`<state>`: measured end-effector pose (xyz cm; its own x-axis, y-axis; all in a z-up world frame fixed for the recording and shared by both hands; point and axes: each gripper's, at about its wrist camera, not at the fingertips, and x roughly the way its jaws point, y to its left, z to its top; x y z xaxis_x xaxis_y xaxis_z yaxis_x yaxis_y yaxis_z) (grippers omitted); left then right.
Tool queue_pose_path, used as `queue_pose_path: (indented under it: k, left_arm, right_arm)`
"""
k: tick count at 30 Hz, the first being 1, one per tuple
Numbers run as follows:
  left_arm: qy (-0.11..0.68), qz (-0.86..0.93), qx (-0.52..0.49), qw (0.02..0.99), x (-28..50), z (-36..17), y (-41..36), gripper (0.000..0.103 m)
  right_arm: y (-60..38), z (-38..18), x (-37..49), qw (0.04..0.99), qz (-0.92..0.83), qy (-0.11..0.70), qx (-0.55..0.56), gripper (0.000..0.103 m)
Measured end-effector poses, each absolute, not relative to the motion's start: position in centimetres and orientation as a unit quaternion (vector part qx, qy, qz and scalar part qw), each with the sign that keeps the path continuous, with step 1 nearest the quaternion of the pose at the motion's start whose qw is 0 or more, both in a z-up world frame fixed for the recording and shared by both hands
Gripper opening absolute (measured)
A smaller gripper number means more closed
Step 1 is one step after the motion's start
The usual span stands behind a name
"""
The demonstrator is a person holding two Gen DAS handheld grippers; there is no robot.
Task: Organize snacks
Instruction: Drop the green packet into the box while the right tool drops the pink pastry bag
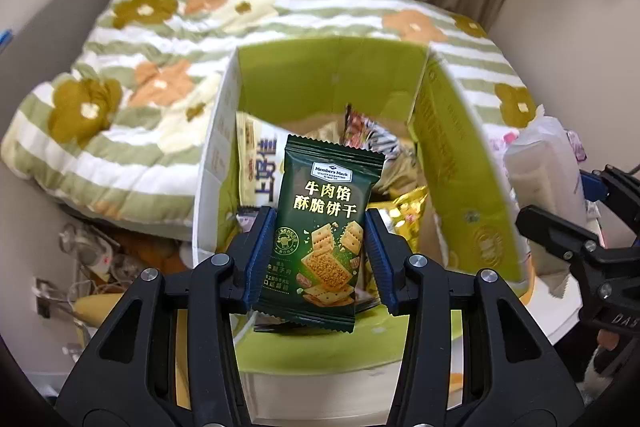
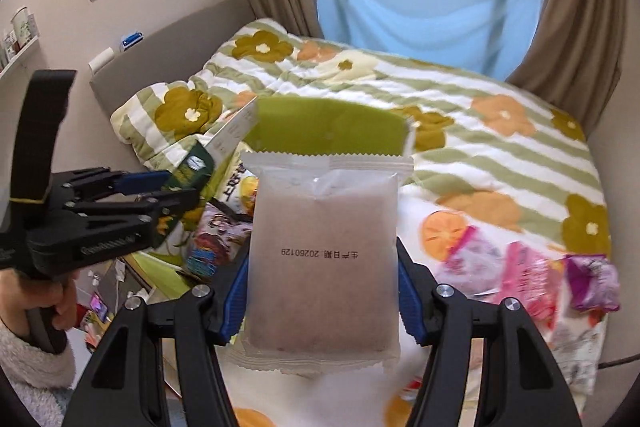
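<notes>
The left gripper [image 1: 320, 251] is clamping a dark green cracker packet [image 1: 322, 235] upright above the open green box [image 1: 460, 163] of snacks. The right gripper [image 2: 322, 291] is squeezing a frosted white pouch [image 2: 324, 259]; loose snack packets [image 2: 532, 279] are lying at three o'clock on the floral quilt [image 2: 500, 155].

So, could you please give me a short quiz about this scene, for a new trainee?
1. True or false: the left gripper holds a dark green biscuit packet with its jaws closed on it.
2. What does the right gripper hold? A. a banana B. a white frosted packet C. nothing
3. Fill in: under the green packet, the box has snacks inside and its top is ____.

Key:
1. True.
2. B, the white packet, printed with a date.
3. Open.
</notes>
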<state>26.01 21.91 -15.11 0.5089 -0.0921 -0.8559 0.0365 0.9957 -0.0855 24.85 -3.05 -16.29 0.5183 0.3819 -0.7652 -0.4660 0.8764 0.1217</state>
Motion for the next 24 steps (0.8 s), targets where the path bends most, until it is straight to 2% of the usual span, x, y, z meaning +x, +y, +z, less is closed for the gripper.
queue_pose_path:
  k: [2,3,4,6,21,23,24]
  left_arm:
    - [0.502,-0.048,-0.034,0.863,26.5,-16.1,22.7,0.044]
    - [0.509,-0.058,-0.035,0.858,26.7,-16.6,23.0,0.055]
    - [0.511,-0.06,-0.034,0.857,26.8,-17.0,23.3,0.076]
    - [0.51,-0.06,-0.037,0.858,26.8,-17.5,23.7,0.1]
    - [0.496,-0.044,-0.05,0.866,24.7,-16.6,24.8,0.101]
    - [0.492,-0.038,-0.053,0.868,24.5,-16.5,25.0,0.101]
    - [0.492,-0.037,-0.053,0.868,24.4,-16.5,25.0,0.101]
  right_arm:
    - [-2.1,-16.9,25.2,0.867,0.236,0.437,-0.046,0.058]
    - [-1.7,-17.3,25.3,0.865,0.231,0.443,-0.044,0.058]
    - [-1.2,-17.7,25.3,0.864,0.224,0.449,-0.041,0.058]
    - [-0.6,-18.1,25.5,0.862,0.214,0.457,-0.039,0.058]
    - [0.0,-20.0,26.2,0.85,0.194,0.49,-0.005,0.059]
    - [-0.2,-19.6,26.1,0.856,0.203,0.475,0.006,0.067]
    - [-0.2,-19.3,26.0,0.86,0.206,0.468,0.006,0.084]
